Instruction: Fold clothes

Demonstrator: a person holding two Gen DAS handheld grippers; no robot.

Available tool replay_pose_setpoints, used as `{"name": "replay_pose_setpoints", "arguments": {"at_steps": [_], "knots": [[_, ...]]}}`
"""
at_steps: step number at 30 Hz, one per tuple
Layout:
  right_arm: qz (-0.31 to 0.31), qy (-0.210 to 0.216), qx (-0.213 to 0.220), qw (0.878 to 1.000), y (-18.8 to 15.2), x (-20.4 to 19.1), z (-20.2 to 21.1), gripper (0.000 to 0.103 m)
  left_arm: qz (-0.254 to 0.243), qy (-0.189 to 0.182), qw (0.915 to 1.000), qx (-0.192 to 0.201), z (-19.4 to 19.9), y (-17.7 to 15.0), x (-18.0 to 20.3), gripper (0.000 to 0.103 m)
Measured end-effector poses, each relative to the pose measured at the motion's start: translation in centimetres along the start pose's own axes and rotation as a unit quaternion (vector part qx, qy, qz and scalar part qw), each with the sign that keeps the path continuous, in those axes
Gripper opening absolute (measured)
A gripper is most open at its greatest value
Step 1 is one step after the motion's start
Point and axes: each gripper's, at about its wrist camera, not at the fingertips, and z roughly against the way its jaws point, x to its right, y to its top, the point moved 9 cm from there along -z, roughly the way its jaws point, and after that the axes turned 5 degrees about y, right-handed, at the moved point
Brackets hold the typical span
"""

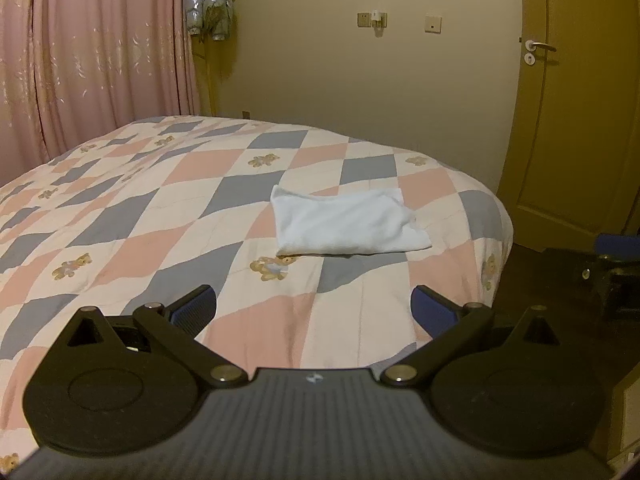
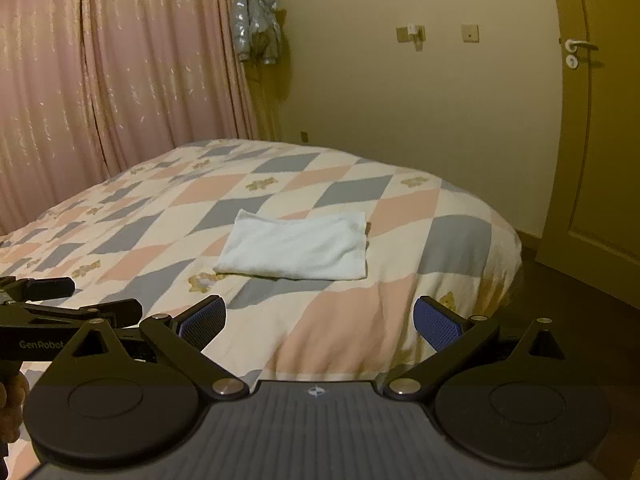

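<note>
Your left gripper (image 1: 314,308) and right gripper (image 2: 320,320) hover level, jaws wide, empty. The folded cloth (image 1: 346,222) lies near the bed's (image 1: 132,216) corner.

2 side-by-side wrist views low over the bed (image 1: 120,216), both facing the far wall (image 1: 360,80).

A home bedroom: quilted bed (image 1: 160,208), pink curtains (image 1: 92,60), closed door (image 1: 572,112).

One legible marking found: "GenRobot", in pale letters on the black body of the left gripper (image 2: 68,300). No other text can be read.
</note>
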Motion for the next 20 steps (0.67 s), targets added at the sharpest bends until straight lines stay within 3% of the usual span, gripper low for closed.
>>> {"name": "replay_pose_setpoints", "arguments": {"at_steps": [20], "knots": [[-0.001,0.008,0.003,1.000,-0.7,-1.1,4.5,0.103,-0.003,0.011,0.9998,0.015,3.8,-0.4,0.7,0.102]]}}
